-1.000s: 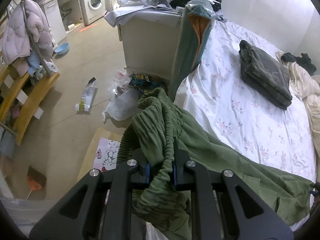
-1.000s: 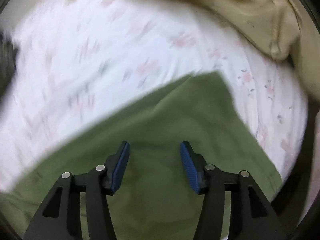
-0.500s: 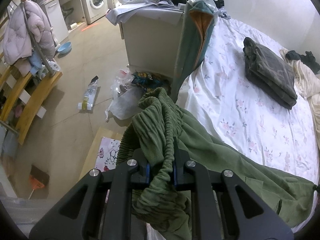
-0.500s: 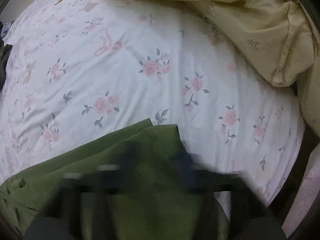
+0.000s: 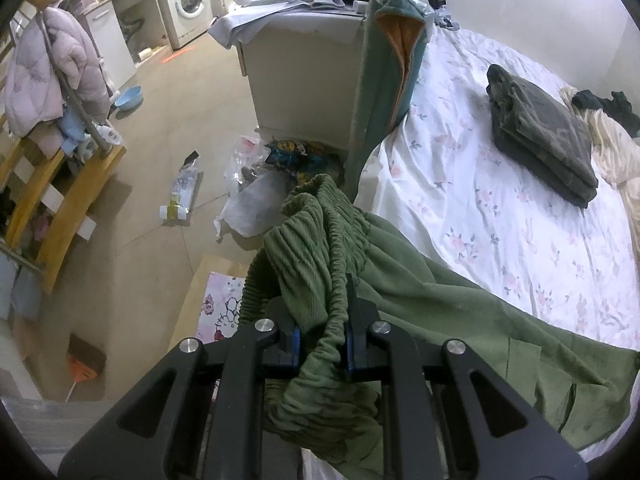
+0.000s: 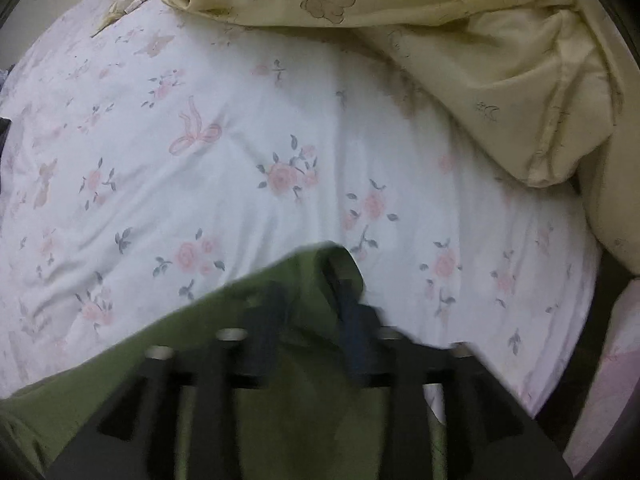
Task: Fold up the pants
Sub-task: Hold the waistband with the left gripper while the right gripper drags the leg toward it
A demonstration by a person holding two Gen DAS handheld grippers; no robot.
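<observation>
Green pants [image 5: 440,300] lie stretched along the near edge of the bed's floral sheet [image 5: 500,208]. My left gripper [image 5: 322,344] is shut on their gathered elastic waistband [image 5: 312,240], holding it up over the bed's corner. In the right wrist view the leg end of the pants [image 6: 280,420] lies on the sheet [image 6: 240,140]. My right gripper [image 6: 310,320] is blurred above it, its jaws opening. A raised fold of the hem sits between the fingers, and the pads stand apart from it.
A folded dark garment [image 5: 540,132] lies farther back on the bed. A cream bear-print quilt [image 6: 440,40] is heaped at the bed's right side. A white cabinet [image 5: 304,72] with a teal garment [image 5: 384,80] draped on it stands beside the bed, with litter [image 5: 260,184] on the floor.
The right gripper has shifted toward the end of the pants leg, whose hem corner now stands up between the fingers. The left gripper has kept its hold and place.
</observation>
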